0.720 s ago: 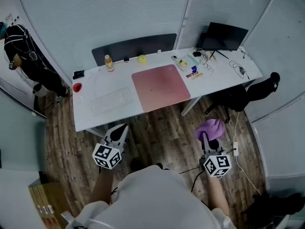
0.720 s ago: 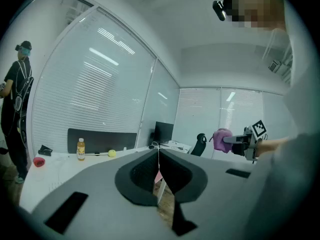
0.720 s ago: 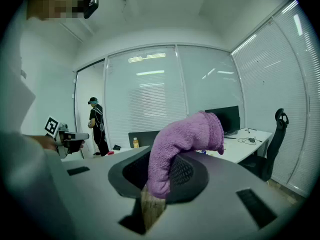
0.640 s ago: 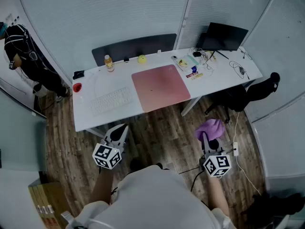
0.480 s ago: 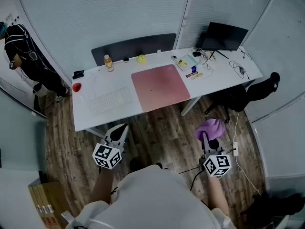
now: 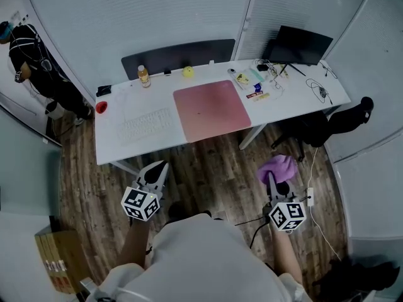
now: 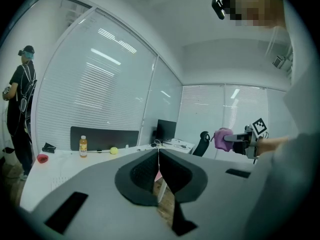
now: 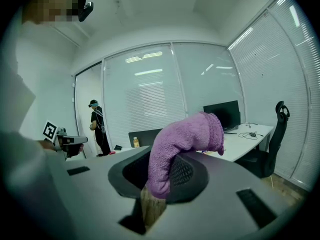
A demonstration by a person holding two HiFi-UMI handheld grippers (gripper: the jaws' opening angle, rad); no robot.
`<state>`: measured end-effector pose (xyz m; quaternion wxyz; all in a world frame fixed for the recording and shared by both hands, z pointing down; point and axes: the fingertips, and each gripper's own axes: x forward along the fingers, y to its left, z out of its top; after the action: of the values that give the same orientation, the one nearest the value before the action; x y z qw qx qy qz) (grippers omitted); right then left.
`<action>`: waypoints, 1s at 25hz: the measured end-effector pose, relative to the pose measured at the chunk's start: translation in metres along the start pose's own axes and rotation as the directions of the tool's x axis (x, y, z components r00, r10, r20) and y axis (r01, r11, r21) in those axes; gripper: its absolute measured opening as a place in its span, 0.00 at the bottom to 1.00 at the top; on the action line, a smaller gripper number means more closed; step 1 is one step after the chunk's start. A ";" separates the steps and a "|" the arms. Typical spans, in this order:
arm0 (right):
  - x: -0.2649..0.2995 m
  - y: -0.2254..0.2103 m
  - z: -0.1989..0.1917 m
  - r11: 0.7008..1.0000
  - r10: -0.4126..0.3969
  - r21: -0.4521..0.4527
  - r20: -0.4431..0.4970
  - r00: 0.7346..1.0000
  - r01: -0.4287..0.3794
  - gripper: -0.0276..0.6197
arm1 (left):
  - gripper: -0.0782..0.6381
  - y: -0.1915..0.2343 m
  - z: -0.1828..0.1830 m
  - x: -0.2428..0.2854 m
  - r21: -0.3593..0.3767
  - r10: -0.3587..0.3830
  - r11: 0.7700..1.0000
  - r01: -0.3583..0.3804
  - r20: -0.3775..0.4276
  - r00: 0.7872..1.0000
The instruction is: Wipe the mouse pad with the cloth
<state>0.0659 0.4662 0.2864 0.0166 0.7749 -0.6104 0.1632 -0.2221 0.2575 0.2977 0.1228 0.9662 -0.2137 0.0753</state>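
Purple cloth (image 6: 278,167) sticks up bunched from the right gripper (image 6: 271,182), whose jaws are clamped on its lower end. The left gripper (image 6: 156,168) has its jaws pressed together with nothing between them. Both are held over the wood floor (image 6: 217,165), short of the white table (image 6: 302,99) and well apart from each other. The pink mouse pad (image 6: 211,111) lies flat at the table's middle, far from the cloth. A white keyboard (image 6: 146,126) lies just beside its left edge. A bottle (image 6: 144,75) and a yellow ball (image 6: 187,72) sit near the far edge. A dark monitor (image 6: 301,45) stands at the right end.
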 end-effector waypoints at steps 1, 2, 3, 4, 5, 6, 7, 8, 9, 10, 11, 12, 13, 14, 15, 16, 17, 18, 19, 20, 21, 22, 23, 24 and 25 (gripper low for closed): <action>-0.001 -0.003 -0.001 1.000 0.003 0.003 -0.002 1.000 -0.003 0.15 | 0.14 -0.003 -0.001 0.000 0.000 0.006 1.000 -0.006 -0.002 1.000; -0.001 -0.007 -0.003 1.000 0.007 0.004 -0.005 1.000 -0.007 0.15 | 0.14 -0.005 -0.003 0.000 -0.001 0.012 1.000 -0.012 -0.004 1.000; -0.001 -0.010 -0.004 1.000 0.011 0.002 -0.009 1.000 -0.011 0.15 | 0.14 -0.008 -0.004 0.001 -0.001 0.019 1.000 -0.019 -0.006 1.000; -0.002 -0.012 -0.006 1.000 0.015 -0.001 -0.012 1.000 -0.015 0.15 | 0.14 -0.010 -0.006 0.001 -0.002 0.026 1.000 -0.026 -0.008 1.000; -0.001 -0.015 -0.007 1.000 0.021 -0.006 -0.016 1.000 -0.021 0.15 | 0.14 -0.013 -0.008 0.002 -0.003 0.032 0.999 -0.032 -0.010 0.999; -0.001 -0.016 -0.009 1.000 0.028 -0.011 -0.019 0.999 -0.028 0.15 | 0.14 -0.015 -0.010 0.002 -0.003 0.038 0.999 -0.038 -0.012 0.999; -0.001 -0.018 -0.011 0.999 0.035 -0.016 -0.022 0.999 -0.036 0.15 | 0.14 -0.017 -0.012 0.001 -0.003 0.044 0.999 -0.044 -0.014 0.999; -0.001 -0.018 -0.013 0.999 0.042 -0.020 -0.025 0.999 -0.043 0.15 | 0.14 -0.019 -0.014 0.001 -0.003 0.050 0.999 -0.050 -0.015 0.999; -0.001 -0.019 -0.014 0.998 0.049 -0.026 -0.030 0.998 -0.050 0.15 | 0.14 -0.021 -0.015 0.002 -0.003 0.055 0.998 -0.055 -0.016 0.998; -0.001 -0.020 -0.015 0.998 0.055 -0.031 -0.034 0.998 -0.056 0.15 | 0.14 -0.022 -0.016 0.002 -0.004 0.061 0.998 -0.061 -0.016 0.998; -0.001 -0.021 -0.016 0.997 0.060 -0.036 -0.038 0.997 -0.061 0.15 | 0.14 -0.024 -0.016 0.003 -0.005 0.066 0.998 -0.066 -0.015 0.998; -0.001 -0.023 -0.016 0.997 0.064 -0.039 -0.040 0.997 -0.066 0.15 | 0.14 -0.026 -0.016 0.005 -0.006 0.070 0.998 -0.070 -0.014 0.997; 0.000 -0.025 -0.016 0.997 0.068 -0.040 -0.041 0.997 -0.069 0.15 | 0.14 -0.027 -0.015 0.007 -0.007 0.073 0.997 -0.073 -0.011 0.997; 0.001 -0.027 -0.016 0.997 0.070 -0.040 -0.042 0.997 -0.072 0.15 | 0.14 -0.028 -0.015 0.008 -0.007 0.075 0.997 -0.075 -0.009 0.997; 0.002 -0.029 -0.016 0.997 0.072 -0.037 -0.042 0.997 -0.073 0.15 | 0.14 -0.028 -0.015 0.010 -0.007 0.076 0.997 -0.076 -0.008 0.997; 0.002 -0.030 -0.016 0.997 0.073 -0.033 -0.042 0.996 -0.075 0.15 | 0.14 -0.029 -0.015 0.011 -0.007 0.077 0.997 -0.077 -0.008 0.997; 0.003 -0.031 -0.016 0.997 0.074 -0.030 -0.043 0.996 -0.076 0.15 | 0.14 -0.029 -0.015 0.013 -0.007 0.077 0.997 -0.077 -0.008 0.997; 0.005 -0.032 -0.015 0.997 0.076 -0.029 -0.044 0.996 -0.077 0.15 | 0.14 -0.029 -0.015 0.014 -0.008 0.077 0.997 -0.078 -0.009 0.997; 0.007 -0.033 -0.015 0.996 0.077 -0.029 -0.046 0.996 -0.079 0.15 | 0.14 -0.028 -0.016 0.016 -0.009 0.077 0.997 -0.078 -0.011 0.997; 0.009 -0.034 -0.015 0.996 0.080 -0.029 -0.048 0.996 -0.081 0.15 | 0.14 -0.028 -0.017 0.019 -0.012 0.077 0.997 -0.077 -0.012 0.997; 0.012 -0.034 -0.015 0.996 0.082 -0.031 -0.050 0.995 -0.084 0.15 | 0.14 -0.027 -0.018 0.021 -0.015 0.077 0.997 -0.077 -0.015 0.997; 0.014 -0.035 -0.015 0.996 0.084 -0.032 -0.053 0.995 -0.086 0.15 | 0.14 -0.026 -0.019 0.024 -0.017 0.076 0.997 -0.076 -0.018 0.997; 0.017 -0.035 -0.015 0.996 0.086 -0.034 -0.055 0.995 -0.088 0.15 | 0.14 -0.025 -0.020 0.027 -0.018 0.075 0.997 -0.075 -0.020 0.997; 0.020 -0.036 -0.014 0.995 0.087 -0.035 -0.056 0.995 -0.089 0.15 | 0.14 -0.024 -0.021 0.031 -0.020 0.073 0.997 -0.074 -0.022 0.997; 0.024 -0.037 -0.014 0.996 0.086 -0.035 -0.057 0.995 -0.088 0.15 | 0.14 -0.022 -0.021 0.035 -0.021 0.071 0.997 -0.072 -0.023 0.997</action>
<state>0.1031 0.4563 0.3130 0.0412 0.7423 -0.6458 0.1738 -0.1829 0.2689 0.3207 0.1330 0.9556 -0.2476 0.0882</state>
